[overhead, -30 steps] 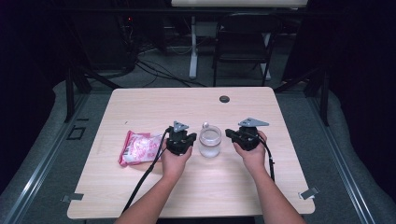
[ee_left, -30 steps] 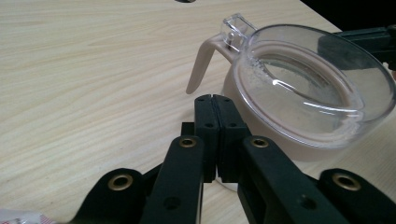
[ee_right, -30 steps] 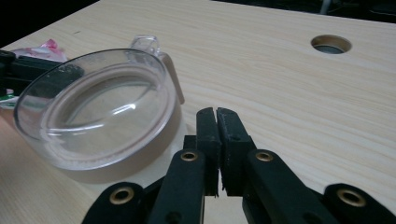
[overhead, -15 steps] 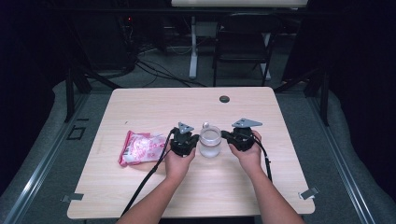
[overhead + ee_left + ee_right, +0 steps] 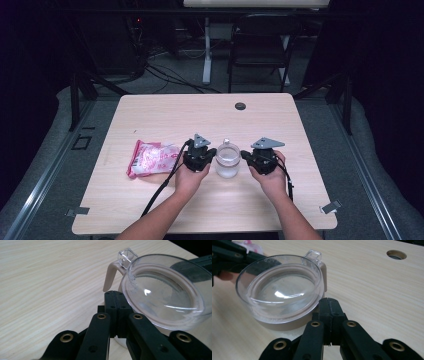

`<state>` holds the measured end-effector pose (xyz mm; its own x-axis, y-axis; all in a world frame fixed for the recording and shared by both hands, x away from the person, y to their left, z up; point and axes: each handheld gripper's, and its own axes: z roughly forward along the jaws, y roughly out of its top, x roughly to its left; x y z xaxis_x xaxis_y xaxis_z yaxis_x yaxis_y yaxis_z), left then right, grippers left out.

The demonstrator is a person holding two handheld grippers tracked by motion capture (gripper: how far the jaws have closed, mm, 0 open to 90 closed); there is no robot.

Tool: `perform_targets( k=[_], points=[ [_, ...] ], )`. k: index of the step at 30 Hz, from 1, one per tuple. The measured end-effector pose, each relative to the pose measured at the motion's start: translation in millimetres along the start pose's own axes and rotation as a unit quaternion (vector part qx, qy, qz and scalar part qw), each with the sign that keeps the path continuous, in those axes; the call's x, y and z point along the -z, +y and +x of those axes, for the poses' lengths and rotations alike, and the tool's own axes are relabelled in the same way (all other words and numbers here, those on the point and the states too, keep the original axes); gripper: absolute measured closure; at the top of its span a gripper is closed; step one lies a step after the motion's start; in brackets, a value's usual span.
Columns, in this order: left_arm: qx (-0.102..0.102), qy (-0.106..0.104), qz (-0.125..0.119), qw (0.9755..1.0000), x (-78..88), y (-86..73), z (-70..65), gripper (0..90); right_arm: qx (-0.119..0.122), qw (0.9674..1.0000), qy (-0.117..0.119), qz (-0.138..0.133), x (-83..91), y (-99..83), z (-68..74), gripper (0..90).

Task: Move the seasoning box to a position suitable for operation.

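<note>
**Squeezing a lidded jar between two closed grippers**

Starting with the big stuff: the wooden table (image 5: 165,120) is mostly bare, with a cable hole (image 5: 240,106) near the far edge; a pink snack bag (image 5: 150,157) lies flat on the person's left, just beside the left gripper's cable; dead centre, a bit toward the person, stands the clear jar (image 5: 226,160), upright, with a beige collar and a see-through domed lid (image 5: 162,292); the lid has a small clear flip tab (image 5: 127,255) and a beige latch under it.

The left gripper (image 5: 115,298) has its jaws fully together, nothing pinched, tips right at the jar's side under the lid rim; same story for the right gripper (image 5: 329,305), jaws closed with nothing in them, tips at or just off the collar from the other side; can't tell if either really touches.

My guess on handling: light, rigid, slick plastic or glass; round, so it'll want to spin or squirt out sideways. I'd hold the body below the collar with one claw and work the tab with the other; pushing high near the lid could tip it.
</note>
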<state>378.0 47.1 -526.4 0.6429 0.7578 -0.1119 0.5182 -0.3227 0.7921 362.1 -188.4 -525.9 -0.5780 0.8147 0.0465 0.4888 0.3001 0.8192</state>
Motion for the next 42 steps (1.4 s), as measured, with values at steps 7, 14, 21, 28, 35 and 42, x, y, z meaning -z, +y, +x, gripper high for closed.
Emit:
perform_targets(
  k=[7, 14, 21, 28, 35, 42],
  points=[
    [-0.016, -0.021, 0.003, 0.9997, 3.0, -2.3, -2.6, 90.0, 0.026, 0.9993, -0.016, 0.021, 22.4, -4.7, 19.6, 90.0],
    [-0.018, -0.048, -0.007, 0.9987, 23.9, -4.0, 3.5, 89.4, 0.051, 0.9981, 0.015, 0.032, 39.3, -14.7, 42.7, 84.5],
    [-0.024, -0.044, -0.021, 0.9985, 70.7, -22.4, 11.7, 85.6, 0.058, 0.9983, 0.010, 0.005, 41.2, -11.4, 31.3, 83.8],
    [-0.006, -0.014, -0.026, 0.9995, 95.8, -45.8, 26.1, 84.4, 0.044, 0.9988, 0.020, 0.009, 23.7, -8.8, 18.9, 87.7],
    [0.018, 0.011, -0.030, 0.9993, 112.1, -60.7, 38.7, 84.1, 0.057, 0.9969, 0.045, 0.031, 22.2, -2.5, 35.4, 89.1],
    [0.032, 0.032, -0.034, 0.9984, 123.3, -67.8, 48.2, 82.5, 0.081, 0.9899, 0.110, 0.036, 5.9, 1.7, 56.8, 85.7]
  ],
)
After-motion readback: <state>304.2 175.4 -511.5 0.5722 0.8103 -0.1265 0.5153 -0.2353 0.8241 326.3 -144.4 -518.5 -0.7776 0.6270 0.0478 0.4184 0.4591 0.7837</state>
